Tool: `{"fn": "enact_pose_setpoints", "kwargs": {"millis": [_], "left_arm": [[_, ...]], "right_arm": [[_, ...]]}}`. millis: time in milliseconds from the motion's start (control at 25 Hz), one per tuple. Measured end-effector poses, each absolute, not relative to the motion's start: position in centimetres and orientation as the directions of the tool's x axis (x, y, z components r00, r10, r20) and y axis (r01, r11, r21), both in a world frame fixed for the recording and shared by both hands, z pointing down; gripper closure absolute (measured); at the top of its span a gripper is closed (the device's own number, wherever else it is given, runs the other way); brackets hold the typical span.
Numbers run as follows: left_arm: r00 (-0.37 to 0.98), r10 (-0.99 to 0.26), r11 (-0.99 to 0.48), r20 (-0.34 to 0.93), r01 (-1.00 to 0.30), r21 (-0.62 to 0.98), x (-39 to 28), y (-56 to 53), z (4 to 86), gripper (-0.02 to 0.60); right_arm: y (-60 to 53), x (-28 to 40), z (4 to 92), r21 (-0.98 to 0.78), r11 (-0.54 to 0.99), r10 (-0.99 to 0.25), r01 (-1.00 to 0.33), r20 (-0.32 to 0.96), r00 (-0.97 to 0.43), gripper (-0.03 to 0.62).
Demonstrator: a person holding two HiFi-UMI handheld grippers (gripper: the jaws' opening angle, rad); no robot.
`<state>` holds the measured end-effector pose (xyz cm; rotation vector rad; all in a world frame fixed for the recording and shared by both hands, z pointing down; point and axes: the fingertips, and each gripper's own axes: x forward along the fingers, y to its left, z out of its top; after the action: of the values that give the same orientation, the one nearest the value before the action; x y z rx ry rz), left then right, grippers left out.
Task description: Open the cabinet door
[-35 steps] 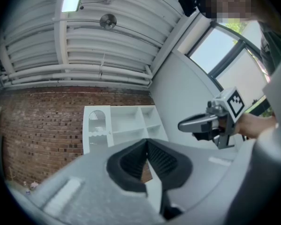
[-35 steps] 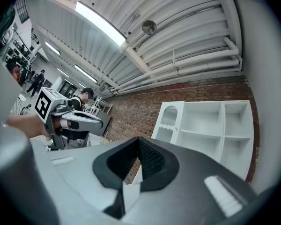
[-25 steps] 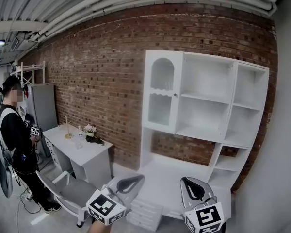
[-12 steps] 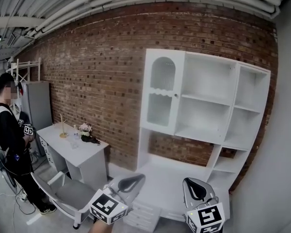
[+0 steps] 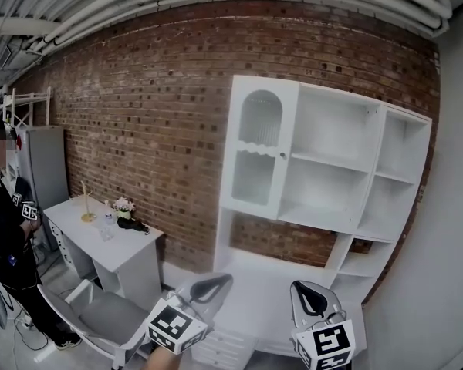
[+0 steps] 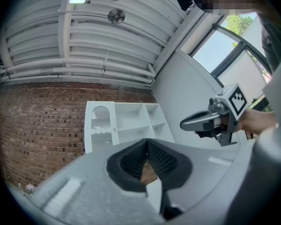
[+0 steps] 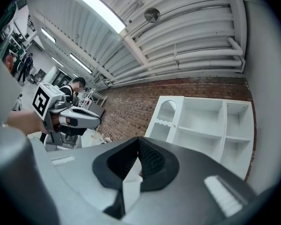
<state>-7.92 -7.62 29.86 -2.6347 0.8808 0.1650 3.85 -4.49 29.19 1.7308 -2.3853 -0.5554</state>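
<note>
A white shelf unit point(image 5: 347, 176) stands against the brick wall. Its arched cabinet door point(image 5: 256, 149) at the upper left is closed, with a small knob point(image 5: 284, 154) on its right edge. The door also shows far off in the left gripper view point(image 6: 99, 125) and the right gripper view point(image 7: 165, 121). My left gripper point(image 5: 212, 285) is low in the head view, shut and empty, well short of the cabinet. My right gripper point(image 5: 301, 291) is beside it, also shut on nothing. Each gripper sees the other: right gripper point(image 6: 201, 122), left gripper point(image 7: 82, 118).
A white desk point(image 5: 131, 241) with flowers and a candlestick stands left of the cabinet, with a grey chair point(image 5: 96, 314) in front. A person point(image 5: 1, 237) stands at the far left by a grey cupboard point(image 5: 45, 168). White drawers point(image 5: 224, 347) sit under the shelves. A plain wall point(image 5: 447, 245) closes the right.
The cabinet has grown slightly in view as both grippers advanced toward it. The desk and the person have slid left. Both grippers stay shut.
</note>
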Motion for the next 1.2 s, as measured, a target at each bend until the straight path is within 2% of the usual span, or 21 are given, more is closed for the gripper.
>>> {"fn": "enact_pose_setpoints", "kwargs": {"millis": [520,1200], "left_arm": [[0.819,-0.523,-0.771,-0.236,-0.573,-0.278,-11.0,-13.3,29.9,0.580],[0.801,-0.565,-0.750,-0.198,-0.599,-0.281,-4.0,-19.7,31.3,0.580]], "right_arm": [[-9.6,0.2,29.2,0.404,0.230,-0.954,-0.885,-0.087,-0.287,0.589],[-16.9,6.5,30.2,0.372,0.300,-0.935,-0.879,-0.066,-0.348,0.589]]}}
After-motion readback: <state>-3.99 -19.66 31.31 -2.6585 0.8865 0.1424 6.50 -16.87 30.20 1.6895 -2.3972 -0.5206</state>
